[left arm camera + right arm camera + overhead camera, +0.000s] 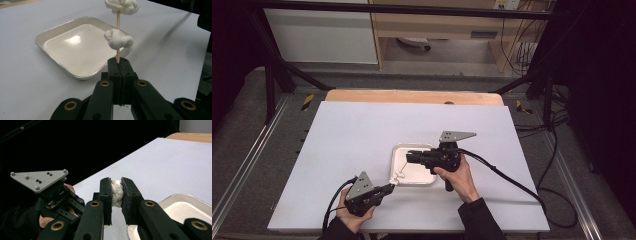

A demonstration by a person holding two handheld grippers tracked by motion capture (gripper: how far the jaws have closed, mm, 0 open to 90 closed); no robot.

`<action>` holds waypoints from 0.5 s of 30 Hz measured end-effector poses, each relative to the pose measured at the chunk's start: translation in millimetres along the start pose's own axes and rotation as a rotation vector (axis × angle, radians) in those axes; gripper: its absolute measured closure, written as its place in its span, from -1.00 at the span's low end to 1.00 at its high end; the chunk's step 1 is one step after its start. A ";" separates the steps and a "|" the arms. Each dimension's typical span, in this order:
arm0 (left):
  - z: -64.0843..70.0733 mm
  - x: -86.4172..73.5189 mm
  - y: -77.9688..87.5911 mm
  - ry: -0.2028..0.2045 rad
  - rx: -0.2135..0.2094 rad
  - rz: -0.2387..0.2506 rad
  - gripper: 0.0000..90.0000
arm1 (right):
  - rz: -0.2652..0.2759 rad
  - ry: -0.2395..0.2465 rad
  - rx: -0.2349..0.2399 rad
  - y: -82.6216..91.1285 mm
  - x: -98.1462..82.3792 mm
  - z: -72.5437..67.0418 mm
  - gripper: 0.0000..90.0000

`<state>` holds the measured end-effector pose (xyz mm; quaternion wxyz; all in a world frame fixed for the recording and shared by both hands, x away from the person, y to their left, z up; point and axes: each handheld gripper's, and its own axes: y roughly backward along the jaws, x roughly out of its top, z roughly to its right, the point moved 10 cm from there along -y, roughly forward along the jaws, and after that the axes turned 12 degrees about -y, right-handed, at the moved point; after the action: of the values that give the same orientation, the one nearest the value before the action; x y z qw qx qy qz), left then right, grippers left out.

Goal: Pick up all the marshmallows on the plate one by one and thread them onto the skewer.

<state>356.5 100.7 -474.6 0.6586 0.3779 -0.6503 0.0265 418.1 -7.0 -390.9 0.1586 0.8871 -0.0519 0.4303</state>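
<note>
My left gripper (pixel 389 187) (pixel 119 62) is shut on the lower end of a thin wooden skewer (pixel 118 20), at the near left corner of a white square tray (pixel 422 176) (pixel 50 33). Two white fluffy pieces (pixel 118 38) (pixel 121 6) are threaded on the skewer (pixel 402 165), which slants up over the tray. My right gripper (pixel 408 157) (pixel 116 185) points left over the tray, shut on a third white fluffy piece (pixel 117 192) near the skewer's far end. Whether the skewer touches this piece I cannot tell.
A pale sheet (pixel 362 130) covers the table, with a wooden edge (pixel 412 96) at the back. Cables (pixel 512 180) trail from the right gripper to the right. The left gripper's grey plate (pixel 40 179) shows beside the right jaws. A dark frame surrounds the table.
</note>
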 end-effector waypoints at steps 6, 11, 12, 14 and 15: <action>0.7 0.3 -0.6 -0.003 0.003 -0.007 0.98 | 0.001 0.009 -0.001 -1.0 -2.2 -0.9 0.77; 1.2 0.3 -0.5 -0.004 -0.001 -0.009 0.98 | 0.002 0.016 0.000 -2.6 -4.1 -0.9 0.77; 0.9 0.4 -0.4 -0.004 0.000 -0.009 0.98 | 0.004 0.016 0.001 -2.8 -4.2 -1.1 0.77; 0.3 0.2 -0.3 -0.002 0.002 -0.010 0.98 | 0.002 0.016 0.004 -3.0 -5.0 -1.6 0.77; 0.4 0.3 -0.1 0.000 -0.001 -0.009 0.98 | 0.002 0.016 0.005 -3.2 -5.2 -1.9 0.77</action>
<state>356.3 100.3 -474.5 0.6586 0.3807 -0.6486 0.0231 414.2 -3.7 -394.7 0.1561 0.8840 -0.0504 0.4377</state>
